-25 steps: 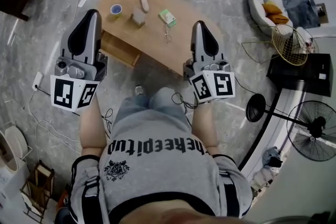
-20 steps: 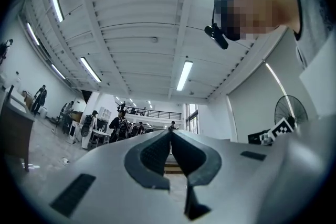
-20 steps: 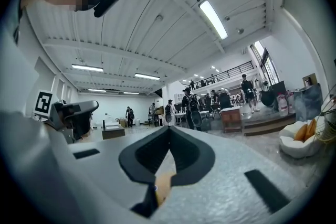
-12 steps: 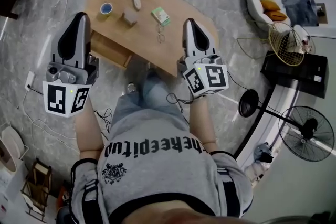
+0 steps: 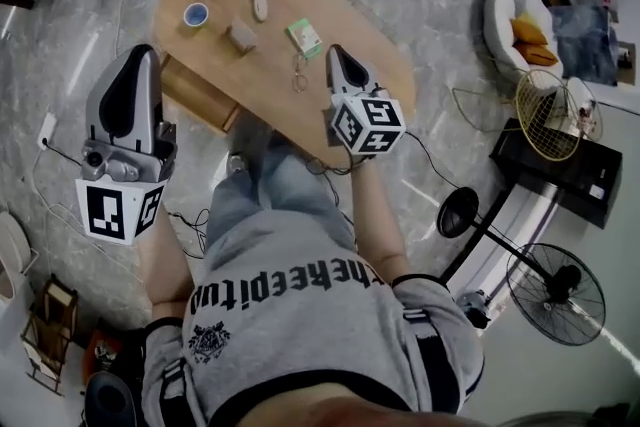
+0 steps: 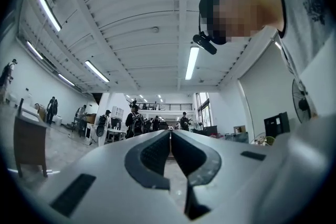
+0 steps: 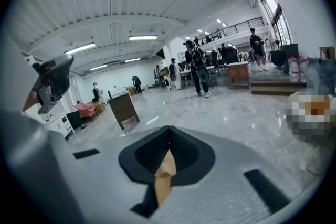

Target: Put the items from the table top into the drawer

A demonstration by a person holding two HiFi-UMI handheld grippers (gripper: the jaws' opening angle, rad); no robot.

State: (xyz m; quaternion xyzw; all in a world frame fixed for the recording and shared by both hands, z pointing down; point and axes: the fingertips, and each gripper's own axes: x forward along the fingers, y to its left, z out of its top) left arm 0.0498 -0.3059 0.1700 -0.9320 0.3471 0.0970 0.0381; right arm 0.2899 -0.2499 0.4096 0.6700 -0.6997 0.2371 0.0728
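Head view: both grippers are closed and empty. Right gripper (image 5: 336,55) hangs over the table's (image 5: 385,65) near edge beside the scissors (image 5: 298,75); left gripper (image 5: 141,55) sits off-table by the open drawer (image 5: 195,95). Risk: unopened jaws would shove the scissors off the edge.

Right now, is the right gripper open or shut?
Shut. In the right gripper view, the right gripper has its jaws meeting at the tips, with nothing held between them.
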